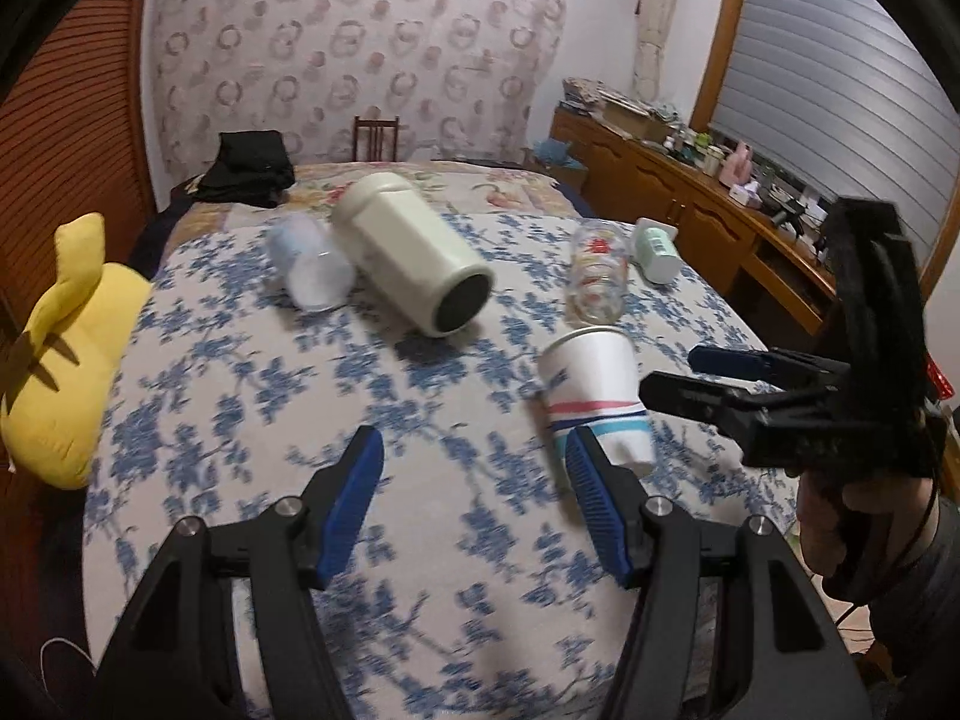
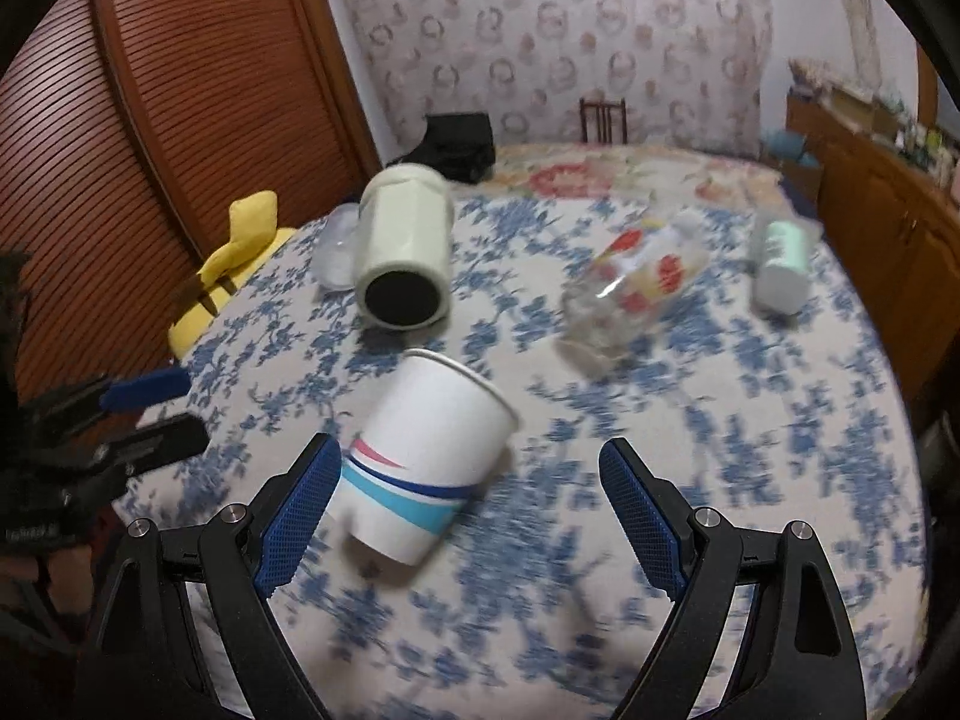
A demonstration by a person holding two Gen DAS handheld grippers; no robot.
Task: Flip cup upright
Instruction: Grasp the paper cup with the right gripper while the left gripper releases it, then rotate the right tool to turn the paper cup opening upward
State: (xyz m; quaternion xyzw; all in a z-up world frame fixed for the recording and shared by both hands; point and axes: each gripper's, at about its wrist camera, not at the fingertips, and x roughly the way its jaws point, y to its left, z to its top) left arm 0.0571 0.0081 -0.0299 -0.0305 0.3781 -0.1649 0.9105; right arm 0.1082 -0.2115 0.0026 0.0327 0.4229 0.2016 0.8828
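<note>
A white paper cup (image 2: 420, 462) with red, blue and teal stripes lies tilted on the blue-flowered bedspread (image 2: 720, 480), rim pointing away. It also shows in the left wrist view (image 1: 597, 396). My right gripper (image 2: 468, 510) is open, and the cup sits between its fingers, close to the left pad (image 2: 300, 516). My left gripper (image 1: 474, 498) is open and empty, with the cup just past its right pad (image 1: 594, 498). The right gripper shows in the left wrist view (image 1: 678, 375), beside the cup.
A large cream tumbler (image 1: 414, 252), a clear plastic cup (image 1: 309, 267), a printed glass (image 1: 597, 279) and a mint bottle (image 1: 657, 249) lie on their sides on the bed. A yellow plush toy (image 1: 66, 354) sits at the left edge. A wooden dresser (image 1: 690, 192) stands at the right.
</note>
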